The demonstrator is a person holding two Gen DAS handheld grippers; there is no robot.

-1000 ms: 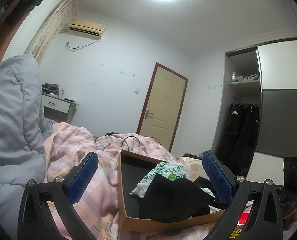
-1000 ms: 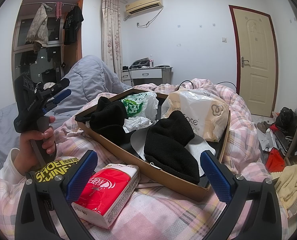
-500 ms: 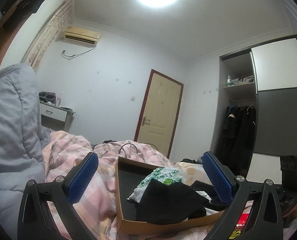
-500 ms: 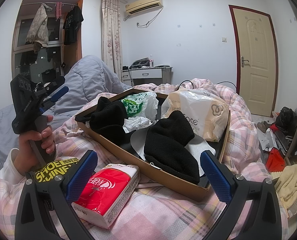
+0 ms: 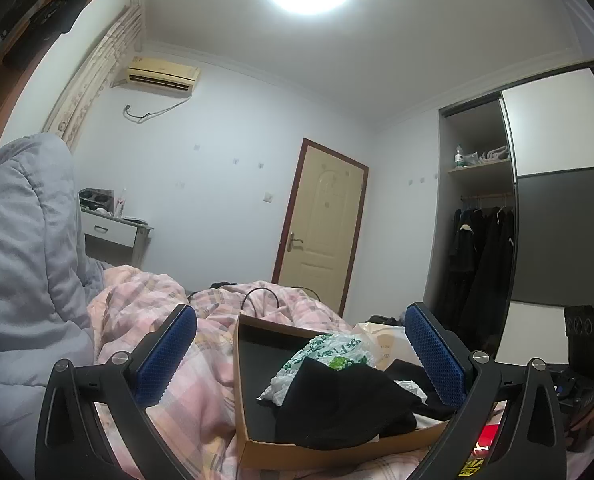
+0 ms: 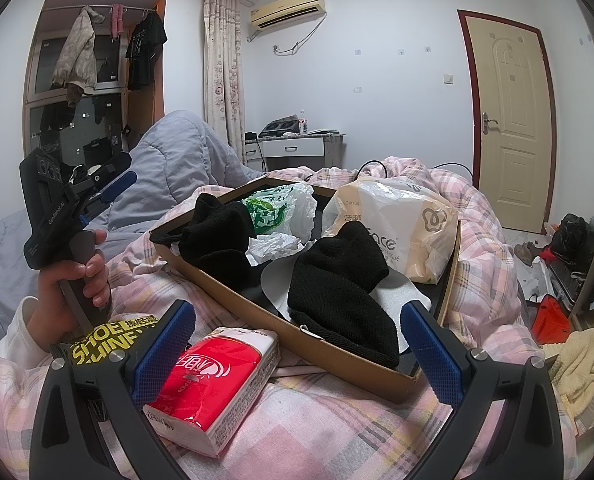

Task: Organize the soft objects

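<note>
An open cardboard box [image 6: 337,354] lies on the pink plaid quilt [image 6: 477,280]. In it are a black knit hat [image 6: 337,292], another black cloth [image 6: 217,232], a green-and-white plastic bag [image 6: 277,208] and a beige tissue bag [image 6: 397,216]. A red tissue pack [image 6: 213,376] lies outside the box, just in front of my right gripper [image 6: 297,354], which is open and holds nothing. My left gripper [image 5: 301,354] is open too, held up in a hand [image 6: 73,280] left of the box. From there I see the box [image 5: 257,440] and the black cloth [image 5: 345,400] low down.
A grey duvet [image 5: 21,280] is heaped at the left. A black-and-yellow shoe-shine packet [image 6: 109,332] lies beside the tissue pack. A cable [image 5: 261,296] runs over the quilt behind the box. Clothes and a red bag [image 6: 549,316] litter the floor at the right.
The left gripper has tipped upward, so its view takes in more ceiling and the box sits lower. The right gripper and the things in the box have not moved.
</note>
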